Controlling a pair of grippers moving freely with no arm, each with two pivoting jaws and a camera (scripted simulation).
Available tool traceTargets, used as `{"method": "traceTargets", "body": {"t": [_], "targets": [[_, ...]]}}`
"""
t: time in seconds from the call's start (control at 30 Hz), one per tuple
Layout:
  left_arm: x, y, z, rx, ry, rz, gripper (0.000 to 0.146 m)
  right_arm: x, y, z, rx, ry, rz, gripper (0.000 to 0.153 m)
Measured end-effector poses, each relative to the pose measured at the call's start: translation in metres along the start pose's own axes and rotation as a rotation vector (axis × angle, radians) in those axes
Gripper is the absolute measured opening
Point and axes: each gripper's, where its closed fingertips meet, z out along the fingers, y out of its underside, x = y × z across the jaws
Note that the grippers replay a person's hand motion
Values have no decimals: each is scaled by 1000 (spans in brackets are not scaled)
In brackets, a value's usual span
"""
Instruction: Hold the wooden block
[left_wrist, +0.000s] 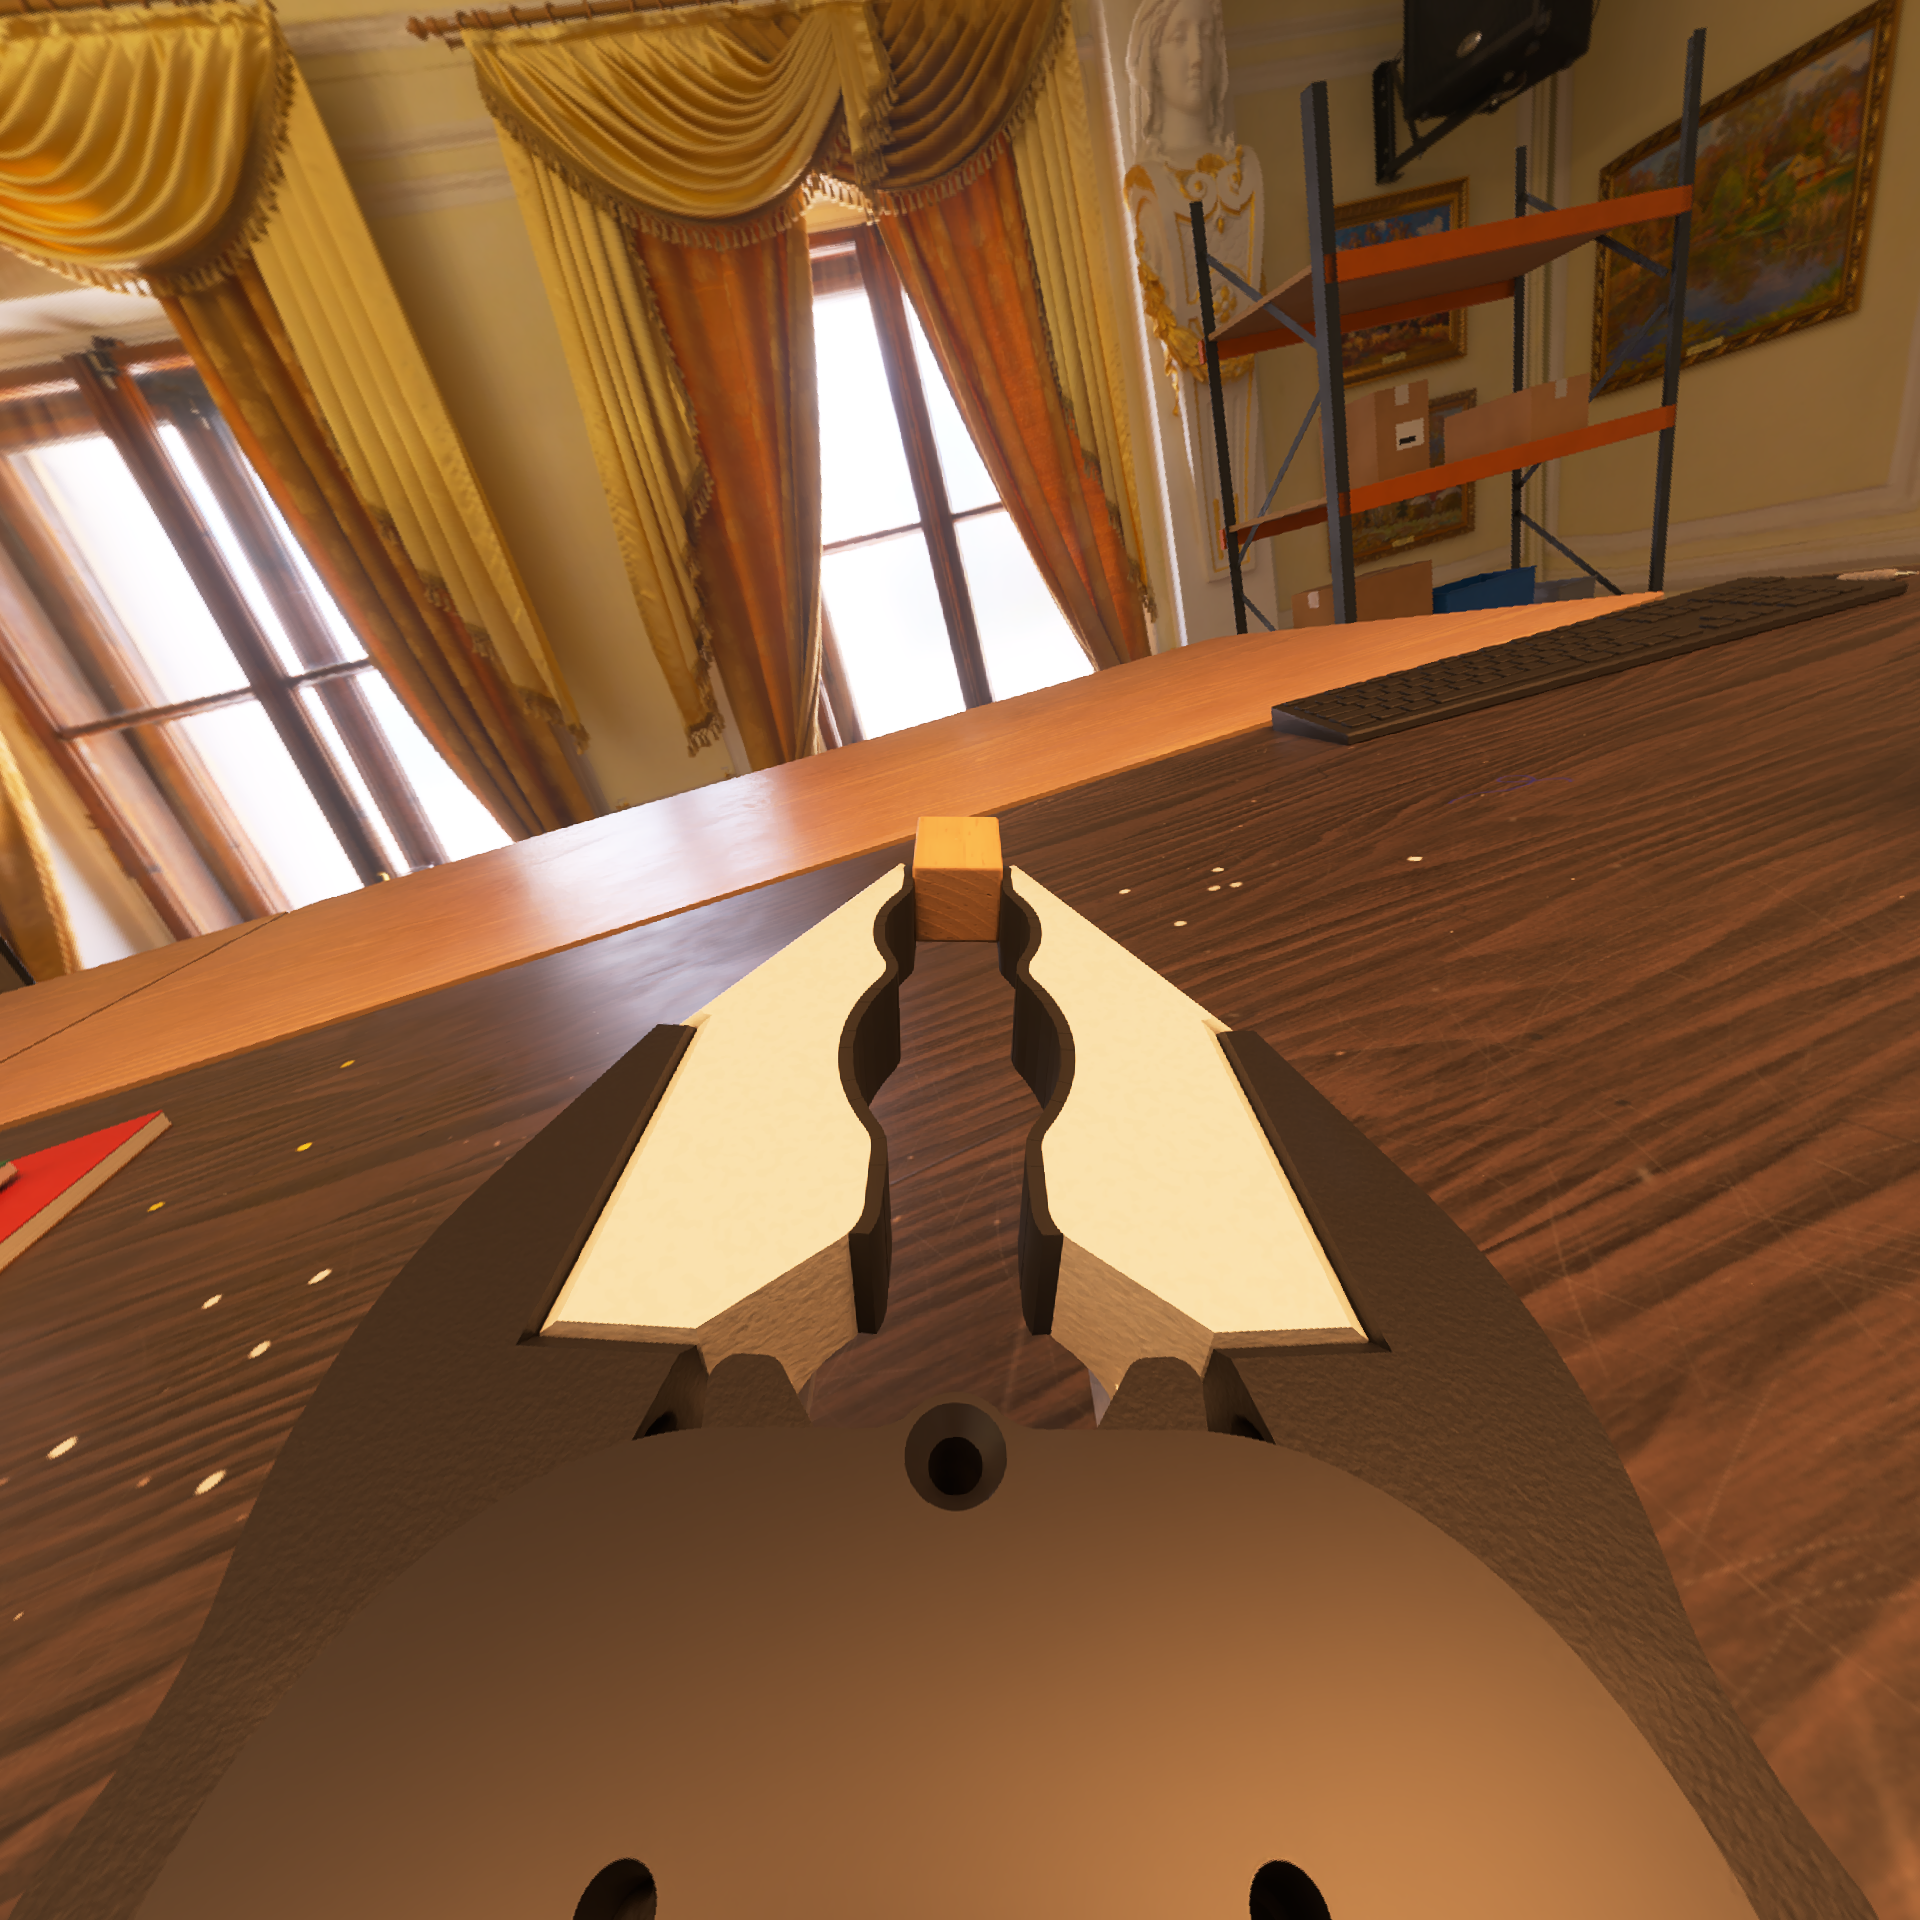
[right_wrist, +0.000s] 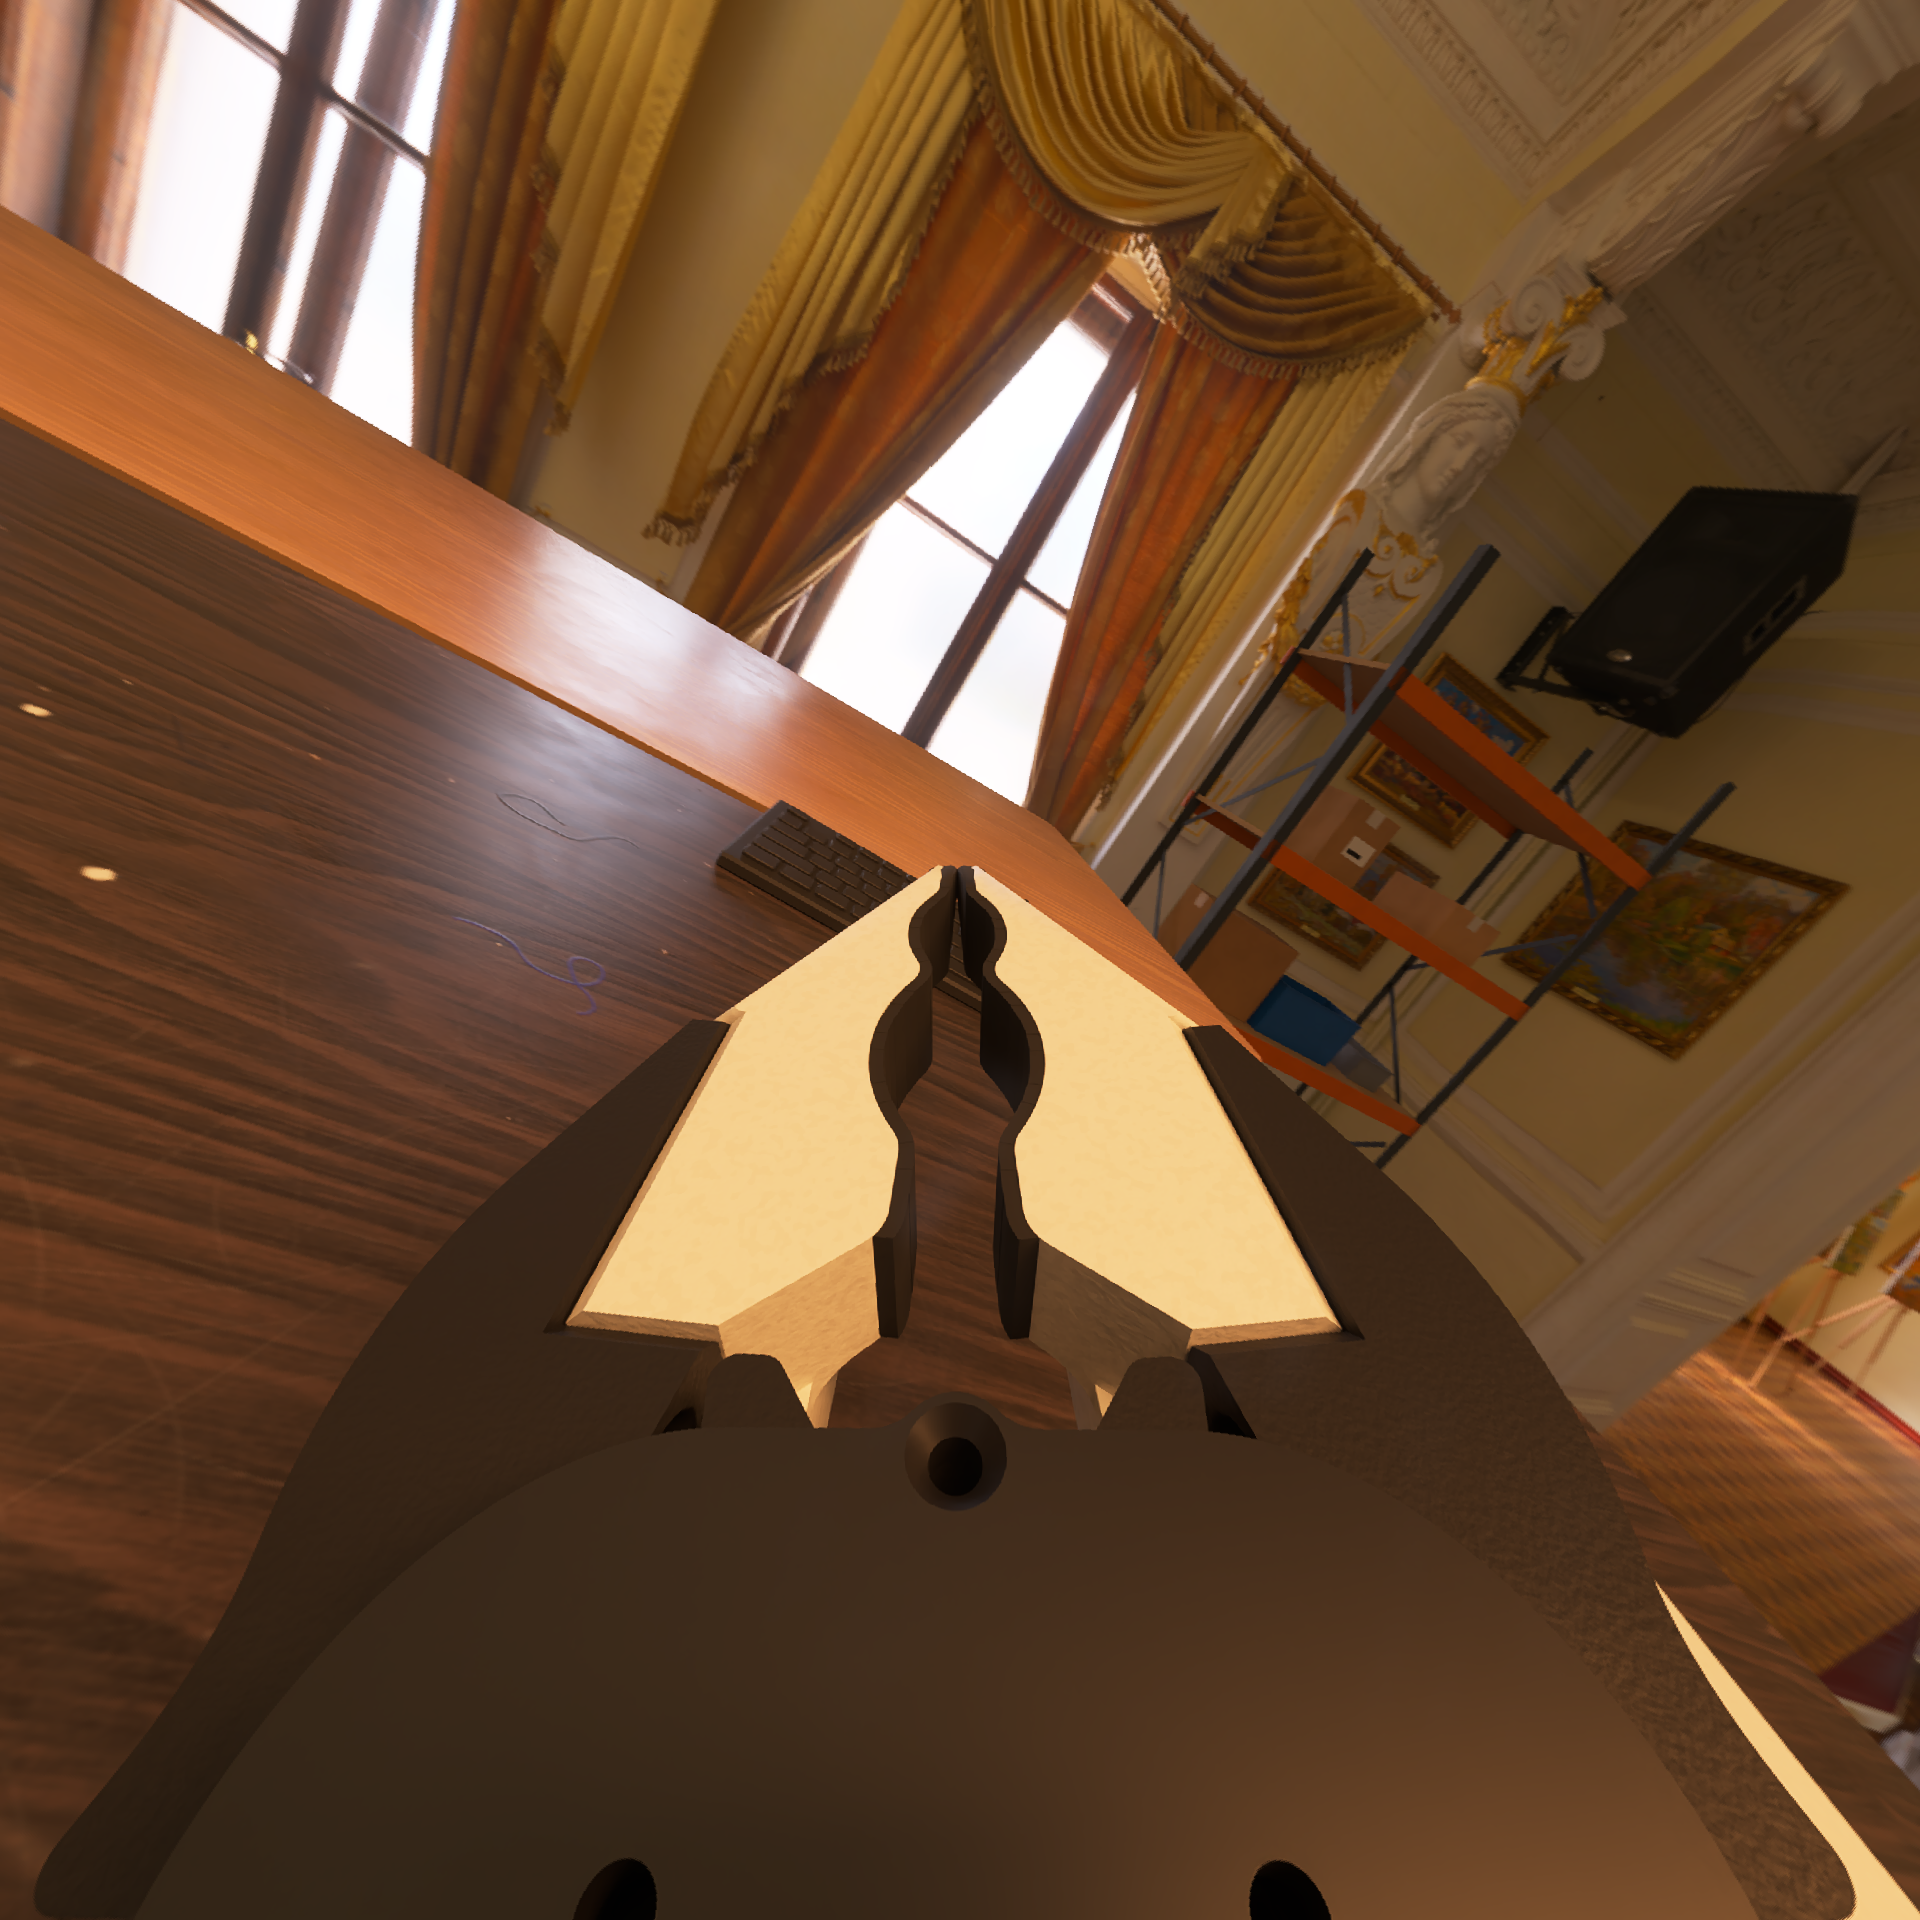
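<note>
left tongs (left_wrist: 957, 902): clamped on the wooden block (left_wrist: 957, 879), contact only at the extreme tips, both sides touching.
block position: between the left tips, over the dark surface (left_wrist: 1455, 1039); can't tell if it's lifted or resting there.
right tongs (right_wrist: 954, 883): tips together, nothing between them, pointing toward the keyboard (right_wrist: 821, 864). Idle.
risk 1: tip-only grip. Little pad overlap, so the block could pivot or squirt forward out of the tips under any jerk or tilt.
risk 2: over-squeeze. Smooth cube faces plus angled tips could eject it.
risk 3: if it drops, it probably tumbles on the surface toward the lighter far strip (left_wrist: 727, 862).
risk 4: right tongs swinging over could knock the block; best kept well apart.
mitigation: slow moves, keep tongs level, hold steady pressure.
</note>
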Motion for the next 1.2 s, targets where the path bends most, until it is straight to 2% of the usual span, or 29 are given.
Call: {"method": "traceTargets", "body": {"t": [0.4, 1.2], "targets": [[-3, -1, -4, 11, -6, 8, 14, -15, -20, -7, 89, -31, -57, 0], [-6, -2, -6, 22, 2, -39, 14, -29, -17, -6, 85, -55, -102, 0]]}}
